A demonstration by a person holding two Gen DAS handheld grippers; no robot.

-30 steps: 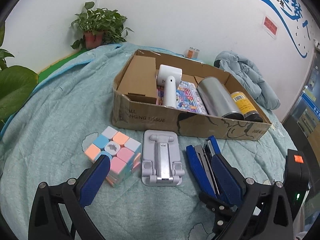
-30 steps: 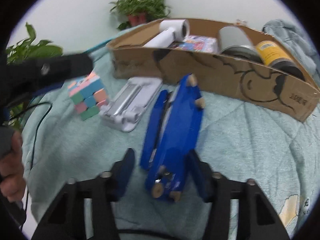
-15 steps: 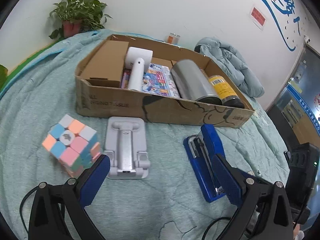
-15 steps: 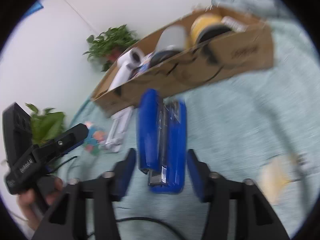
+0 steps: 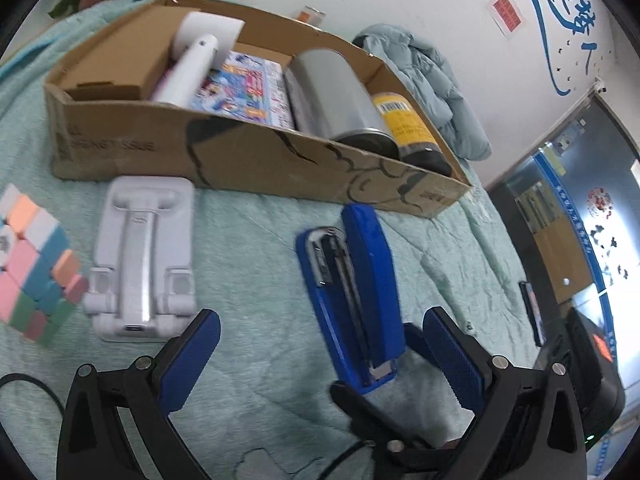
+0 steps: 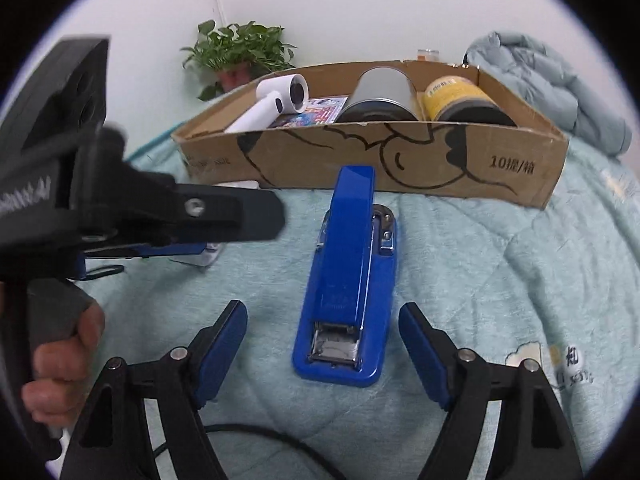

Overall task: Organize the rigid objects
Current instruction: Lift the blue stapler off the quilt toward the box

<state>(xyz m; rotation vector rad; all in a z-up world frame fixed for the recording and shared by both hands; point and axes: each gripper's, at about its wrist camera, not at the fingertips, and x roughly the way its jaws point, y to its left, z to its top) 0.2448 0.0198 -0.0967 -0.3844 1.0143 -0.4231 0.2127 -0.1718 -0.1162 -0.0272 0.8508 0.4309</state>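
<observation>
A blue stapler (image 5: 352, 292) lies on the teal blanket in front of the cardboard box (image 5: 248, 160). In the right wrist view the stapler (image 6: 348, 280) lies lengthwise between the pads of my right gripper (image 6: 322, 328), which is open and not touching it. My left gripper (image 5: 320, 336) is also open, with the stapler's near end between its fingertips, closer to the right one. One of the left gripper's fingers (image 6: 224, 216) crosses the right wrist view. A grey phone stand (image 5: 142, 256) and a pastel cube (image 5: 32, 272) lie to the left.
The box holds a white hair dryer (image 5: 196, 64), a small carton (image 5: 132, 60), a colourful pack (image 5: 244, 84), a silver can (image 5: 332, 96) and a yellow-labelled jar (image 5: 404, 124). A jacket (image 6: 552, 80) and a potted plant (image 6: 240, 48) lie behind. A phone (image 5: 532, 312) rests at the right.
My right gripper has opened and let go of the stapler, which now rests on the blanket. My left gripper has swung right, from the cube towards the stapler.
</observation>
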